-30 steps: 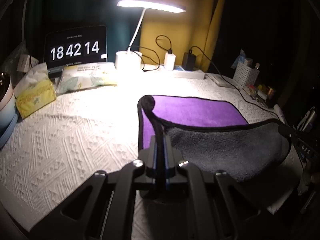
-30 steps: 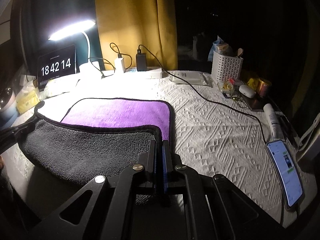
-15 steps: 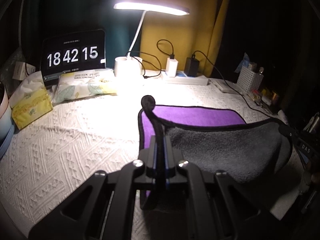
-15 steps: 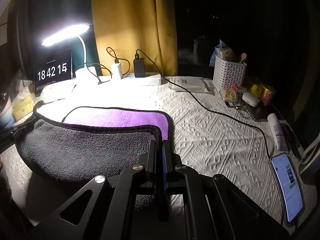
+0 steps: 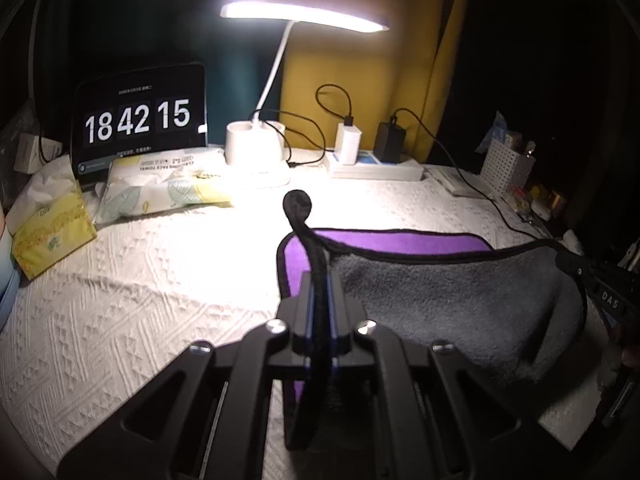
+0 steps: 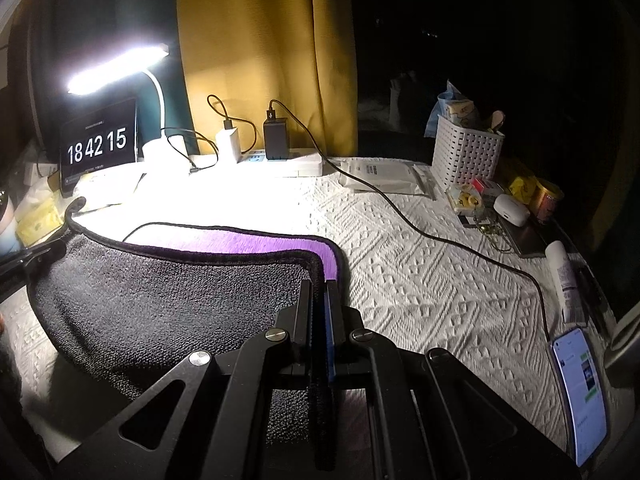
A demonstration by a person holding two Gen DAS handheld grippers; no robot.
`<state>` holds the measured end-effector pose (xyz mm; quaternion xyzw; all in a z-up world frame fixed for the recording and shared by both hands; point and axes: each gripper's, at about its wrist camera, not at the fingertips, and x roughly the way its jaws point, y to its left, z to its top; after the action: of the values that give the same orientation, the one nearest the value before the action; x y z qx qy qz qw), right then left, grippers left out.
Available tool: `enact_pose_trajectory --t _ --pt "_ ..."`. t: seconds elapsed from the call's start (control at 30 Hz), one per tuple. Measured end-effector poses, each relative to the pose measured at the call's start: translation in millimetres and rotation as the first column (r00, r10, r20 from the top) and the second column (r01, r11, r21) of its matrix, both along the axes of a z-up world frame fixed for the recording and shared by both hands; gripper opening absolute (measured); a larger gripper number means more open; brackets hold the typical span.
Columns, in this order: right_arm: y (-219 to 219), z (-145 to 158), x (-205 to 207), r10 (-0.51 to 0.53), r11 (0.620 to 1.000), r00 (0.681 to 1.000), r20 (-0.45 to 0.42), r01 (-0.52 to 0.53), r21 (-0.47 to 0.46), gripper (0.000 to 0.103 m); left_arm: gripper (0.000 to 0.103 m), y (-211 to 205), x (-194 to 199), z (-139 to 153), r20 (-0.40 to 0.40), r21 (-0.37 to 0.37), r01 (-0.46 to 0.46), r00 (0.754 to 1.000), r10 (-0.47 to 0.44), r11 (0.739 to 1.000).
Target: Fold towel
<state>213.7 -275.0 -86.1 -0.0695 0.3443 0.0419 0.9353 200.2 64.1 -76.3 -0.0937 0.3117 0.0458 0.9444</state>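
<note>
- We hold the left hand-held gripper [image 5: 319, 280] pinched tight on the black-bound edge of the towel [image 5: 452, 300], with the hem running up between its jaws and a corner loop [image 5: 297, 204] standing above them.
- We hold the right hand-held gripper [image 6: 319, 292] clamped the same way on the towel's [image 6: 160, 300] opposite corner, its jaws closed on the black trim.
- Between the two grips the towel's near edge is lifted off the worktop [image 5: 140, 280], and the grey side faces us and sags in a shallow curve.
- The far part of the towel lies flat on the worktop's white patterned cover, purple face [image 5: 400, 242] up, showing as a strip past the raised grey panel.
- In the left wrist view the right hand-held gripper [image 5: 592, 276] appears at the right edge, holding the towel's far corner; in the right wrist view the left hand-held gripper [image 6: 32, 258] shows at the left edge.
- At the back of the worktop a lit desk lamp [image 5: 304, 16] stands beside a tablet clock [image 5: 138, 120] reading 18 42 15, with a power strip [image 5: 376, 166] carrying two chargers to its right.
- Tissue packs [image 5: 52, 228] lie near the clock, well apart from the towel.
- On the right side we see a white basket [image 6: 466, 156], small items around it, and a phone [image 6: 582, 396] with its screen lit near the worktop's edge.
- A black cable [image 6: 420, 220] runs across the cover from the power strip towards the phone.
</note>
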Motion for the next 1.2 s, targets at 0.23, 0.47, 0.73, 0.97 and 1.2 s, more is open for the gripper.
enact_pose_trajectory --t 0.23,0.47,0.73,0.97,1.2 --pt "-2.0 -3.0 14.7 -0.002 1.000 1.000 0.002 0.002 0.002 0.005 0.006 -0.2 12.1 -0.4 0.004 0.006 0.004 1.000 -0.004 1.000" --pt "-5.3 -6.0 20.6 -0.005 1.000 1.000 0.004 0.005 0.007 0.005 0.006 0.5 25.5 -2.8 -0.006 -0.003 0.008 1.000 -0.008 1.000" --pt "-8.2 -9.9 39.8 -0.004 1.000 1.000 0.006 0.004 0.014 0.005 0.006 3.4 40.2 -4.6 -0.006 0.009 0.001 1.000 -0.001 1.000" --pt "-7.4 -12.6 54.7 -0.002 1.000 1.000 0.008 0.002 0.017 0.005 0.006 7.2 52.6 -6.6 -0.006 0.011 -0.003 1.000 0.003 1.000" --pt "-4.7 -18.1 69.4 0.008 1.000 1.000 0.000 -0.008 0.004 0.005 0.006 12.7 65.3 -11.2 -0.004 0.027 -0.008 1.000 0.009 1.000"
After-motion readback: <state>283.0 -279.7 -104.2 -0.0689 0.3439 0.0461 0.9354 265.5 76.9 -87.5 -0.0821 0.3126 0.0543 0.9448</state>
